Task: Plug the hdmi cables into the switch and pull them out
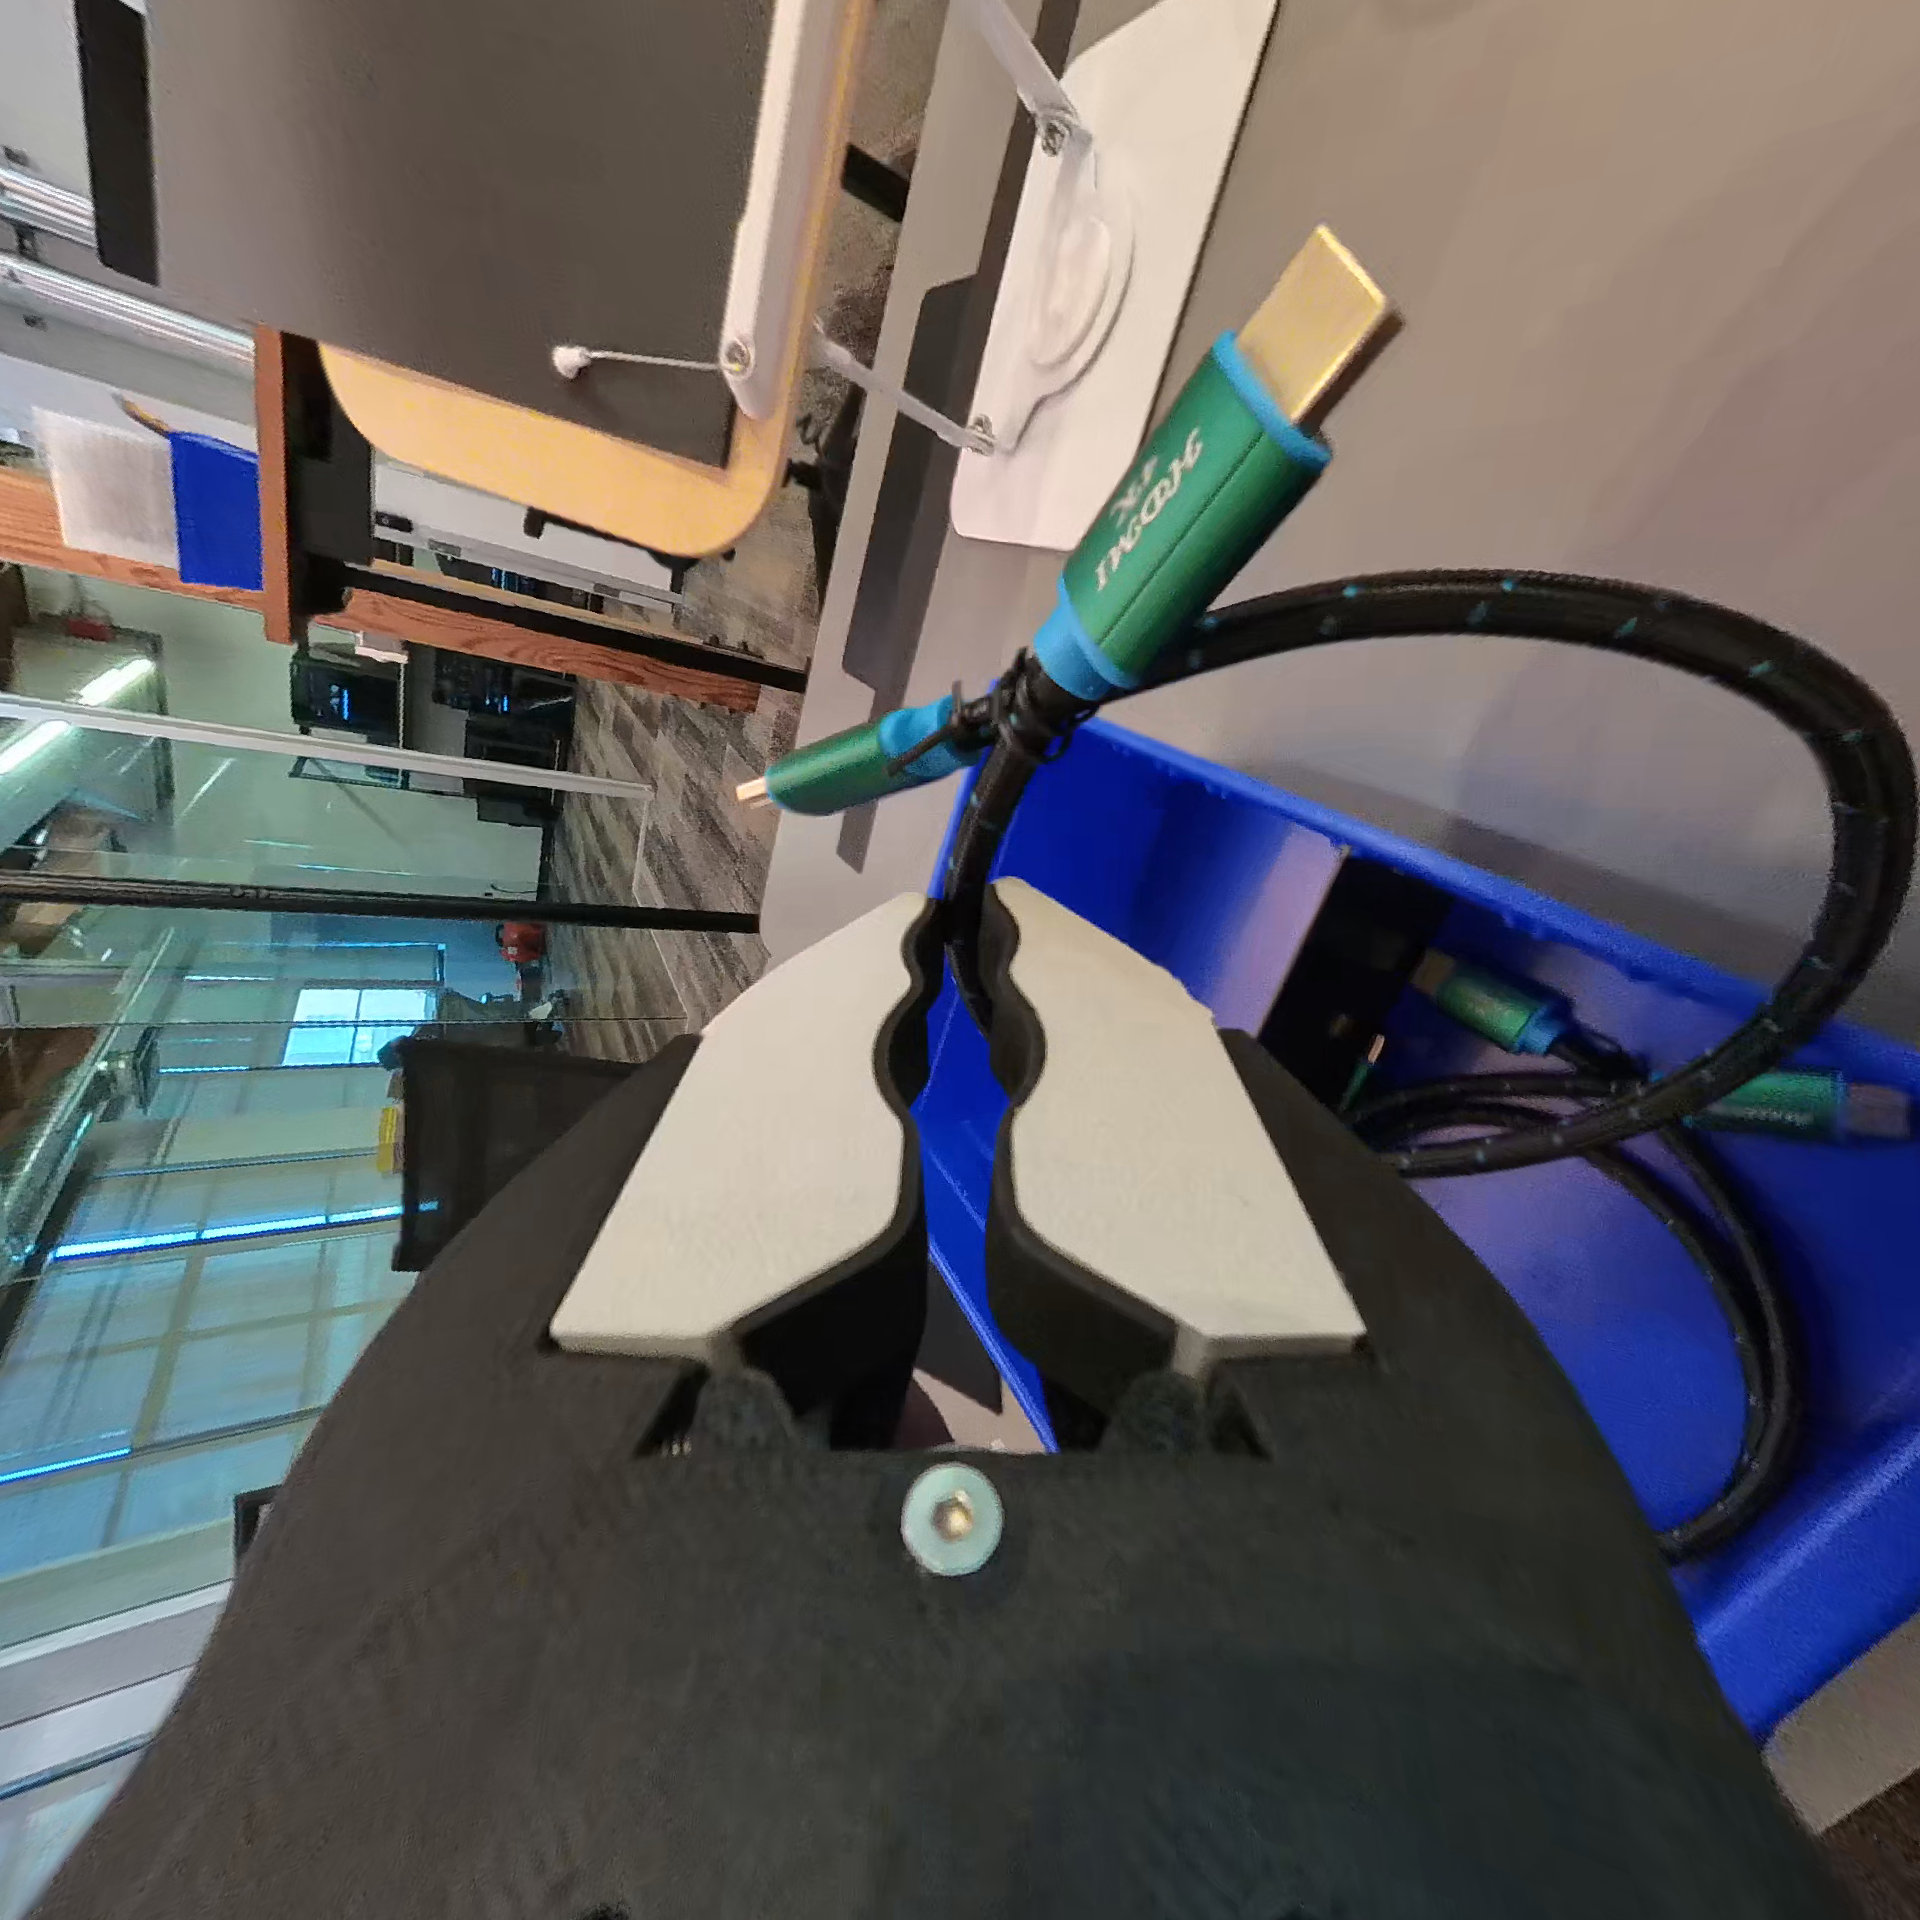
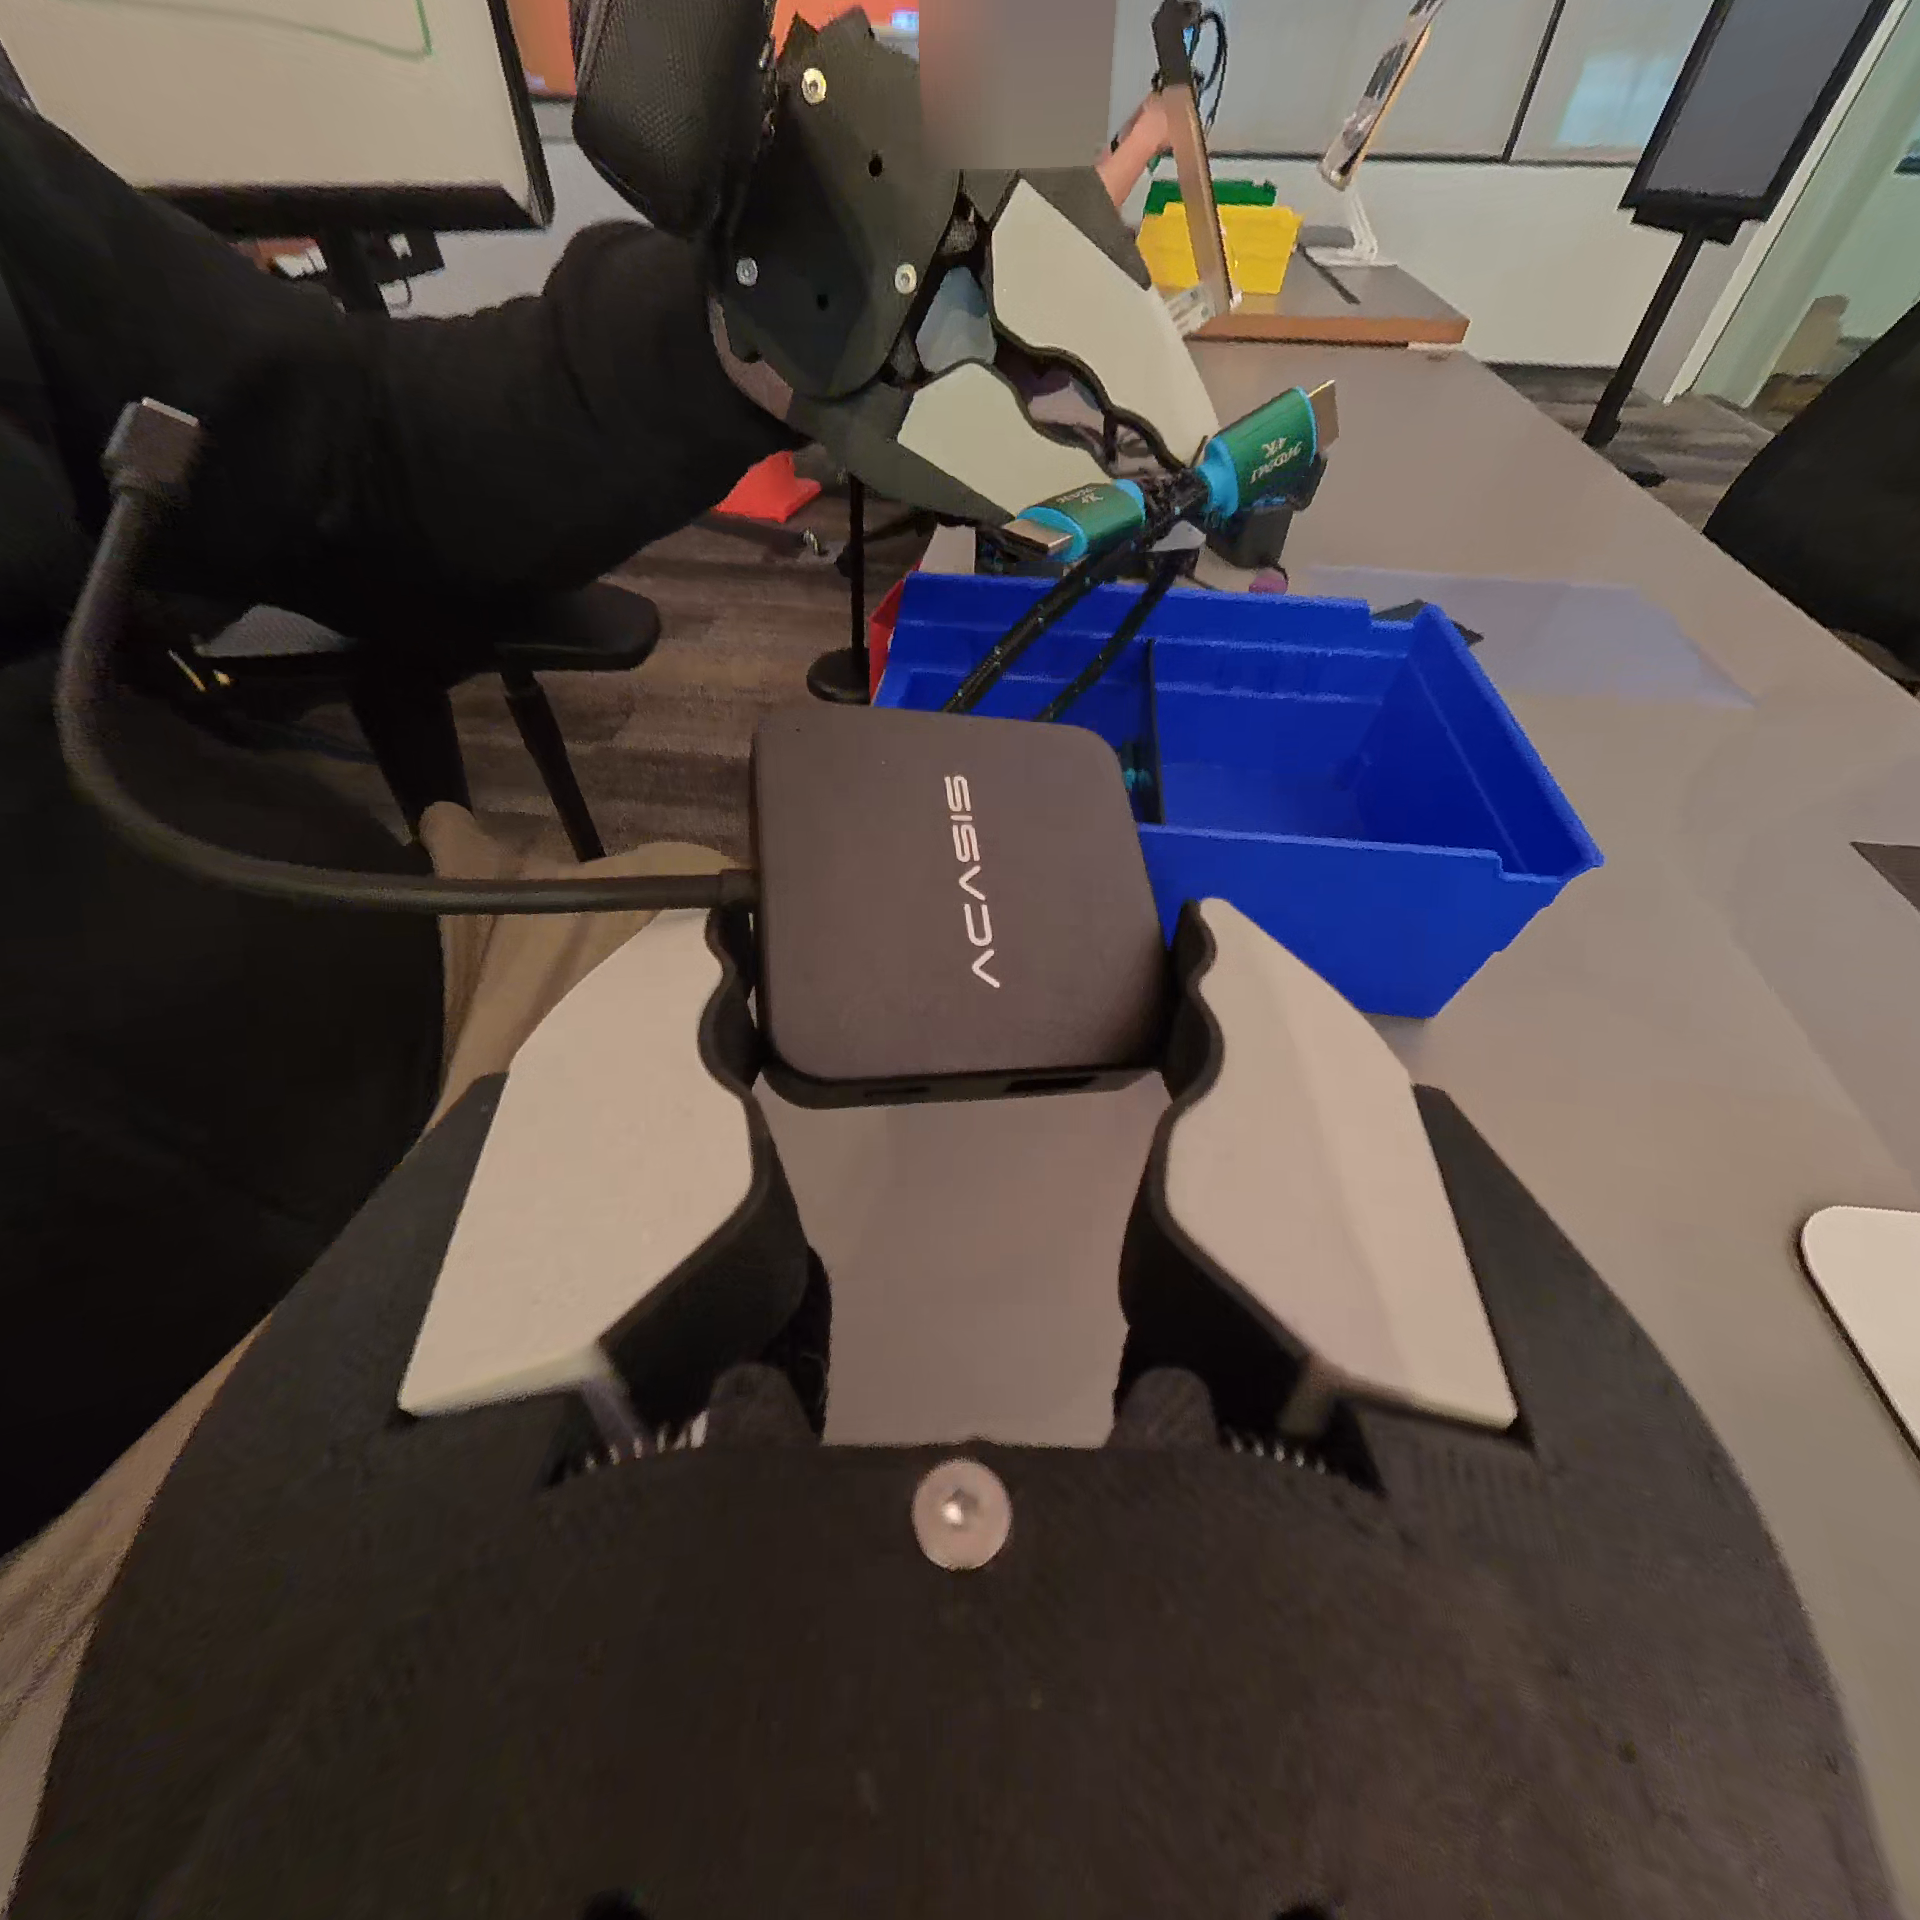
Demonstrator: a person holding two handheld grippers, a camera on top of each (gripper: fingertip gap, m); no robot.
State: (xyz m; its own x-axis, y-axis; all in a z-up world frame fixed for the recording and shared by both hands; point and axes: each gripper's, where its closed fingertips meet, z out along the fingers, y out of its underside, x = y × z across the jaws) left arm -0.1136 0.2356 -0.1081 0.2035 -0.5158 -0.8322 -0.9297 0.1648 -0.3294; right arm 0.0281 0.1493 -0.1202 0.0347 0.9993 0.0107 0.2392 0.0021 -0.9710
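My left gripper [image 1: 961, 914] is shut on a black braided HDMI cable [image 1: 1766, 831], lifted above the blue bin [image 1: 1195, 883]. Two green plugs with gold tips are tied together just past its fingertips: a large one [image 1: 1195, 520] and a smaller one [image 1: 842, 769]. More green-plugged cables [image 1: 1496, 1008] lie in the bin. My right gripper [image 2: 956, 977] is shut on the black square switch [image 2: 945, 883], held level over the grey table edge; its own black lead [image 2: 260, 873] curves off left. The left gripper [image 2: 1091, 468] with the plugs [image 2: 1262, 447] shows in the right wrist view, above the bin [image 2: 1351, 862].
The grey table [image 2: 1558, 1091] runs to the right, with a white object [image 2: 1870, 1309] at its right edge. A person's black sleeve [image 2: 364, 447] holds the left gripper. A yellow bin [image 2: 1216, 244] and chairs stand beyond. A white monitor stand base [image 1: 1081, 312] sits on the table. One gripper's finger ends stand about 15 cm off the other's. The white object [image 2: 1870, 1309] lies around 30 cm away from my right fingertips.
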